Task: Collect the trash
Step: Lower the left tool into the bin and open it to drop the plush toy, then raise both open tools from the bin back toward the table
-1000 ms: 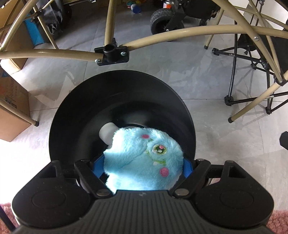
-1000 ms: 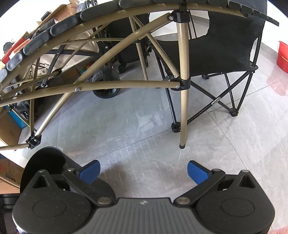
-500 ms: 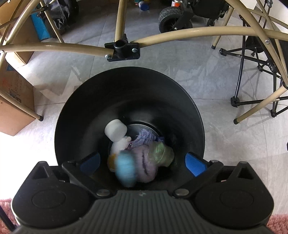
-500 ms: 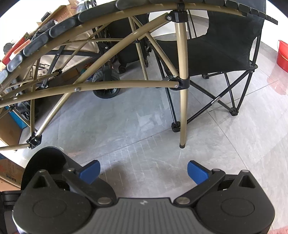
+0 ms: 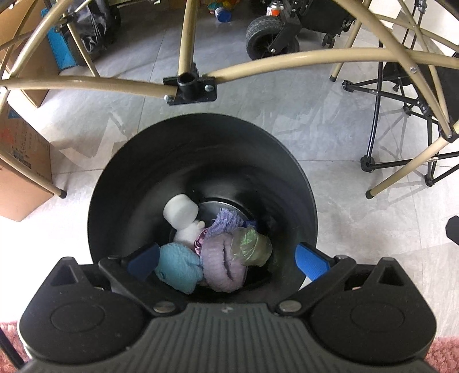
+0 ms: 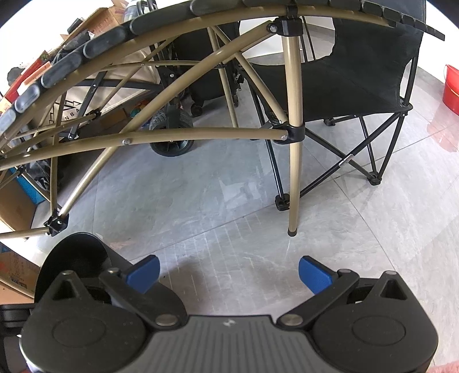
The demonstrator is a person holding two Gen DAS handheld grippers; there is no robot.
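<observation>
Your left gripper (image 5: 228, 259) is hovering over the mouth of the black bin (image 5: 120, 183), jaws spread wide with nothing between the blue pads (image 5: 311, 262). Straight below and ahead of the jaws, at the bin's bottom, sits the collected pile: a blue plush toy (image 5: 178, 265) nearest the left pad, a lilac knitted piece (image 5: 222, 265) beside it, a translucent green crumpled wrapper (image 5: 251, 244) toward the right pad, a white cylinder (image 5: 181, 211) farther ahead on the left, and a purple cloth (image 5: 228, 219) behind the rest. All lie inside the bin and touch one another; none is on the rim.

Your right gripper (image 6: 228, 271) is also spread apart and empty. It points at bare grey floor tiles (image 6: 229, 229). The bin's rim (image 6: 77, 249) shows just off its left pad, so the two grippers are near each other.

Status, judging from this: several items are binned, and the drop looks complete since the left jaws hold nothing.

What's left is unclear. No loose trash shows on the floor ahead of either gripper, only the tan folding frame (image 6: 292, 143), a black camp chair (image 6: 344, 71), a wheel (image 5: 265, 36) and cardboard boxes (image 5: 20, 172) far left. There is small coloured clutter (image 5: 221, 11) far ahead of the left jaws, too small to identify. Pan around before you call it finished.
</observation>
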